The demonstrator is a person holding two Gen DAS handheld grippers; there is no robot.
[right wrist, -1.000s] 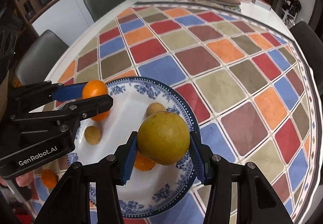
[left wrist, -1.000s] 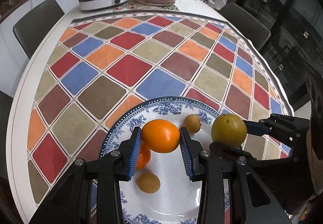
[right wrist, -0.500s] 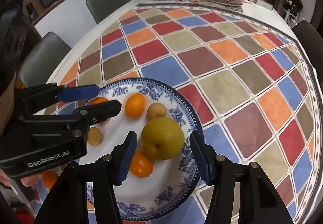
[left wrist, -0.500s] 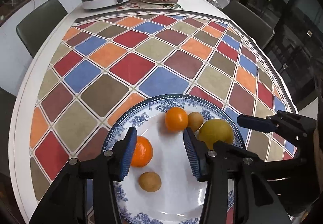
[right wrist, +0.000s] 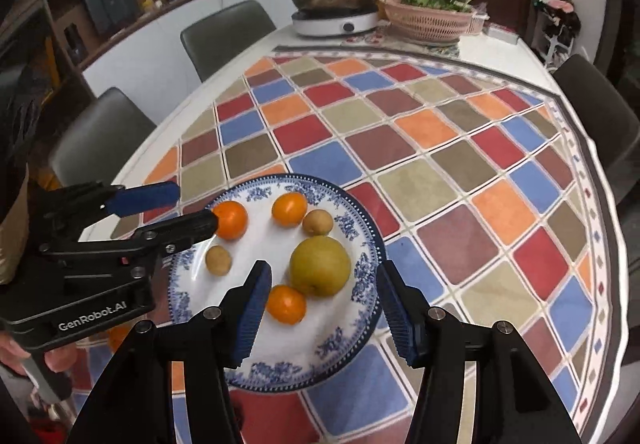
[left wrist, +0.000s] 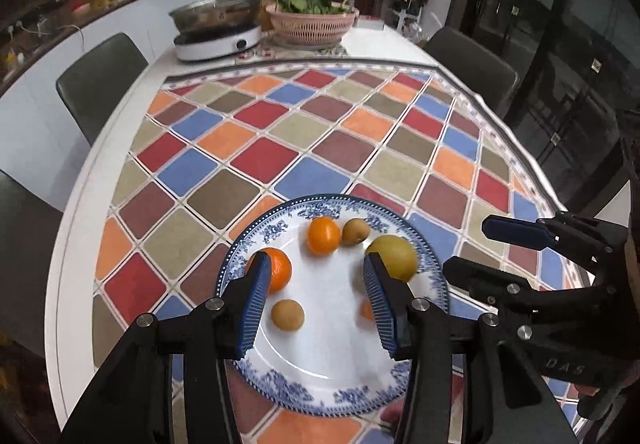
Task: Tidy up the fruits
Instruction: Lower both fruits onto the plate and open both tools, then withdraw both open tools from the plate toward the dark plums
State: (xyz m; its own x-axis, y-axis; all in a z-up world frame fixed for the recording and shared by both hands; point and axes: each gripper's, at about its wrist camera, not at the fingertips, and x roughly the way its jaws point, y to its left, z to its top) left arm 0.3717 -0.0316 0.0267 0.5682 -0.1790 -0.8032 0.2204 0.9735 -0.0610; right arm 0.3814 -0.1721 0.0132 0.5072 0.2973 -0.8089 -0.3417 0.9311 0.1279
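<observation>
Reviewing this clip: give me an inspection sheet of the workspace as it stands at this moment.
Surface: table under a checked cloth.
Job's things: blue-rimmed plate holds three oranges, a yellow-green pear and two small brown fruits.
Clutter: cooker with pan, pink basket of greens at the far end.
Grippers: left hand-held gripper and right hand-held gripper open, empty, above the plate.
Cables: one along the counter wall.
Surroundings: dark chairs, shelves behind.
</observation>
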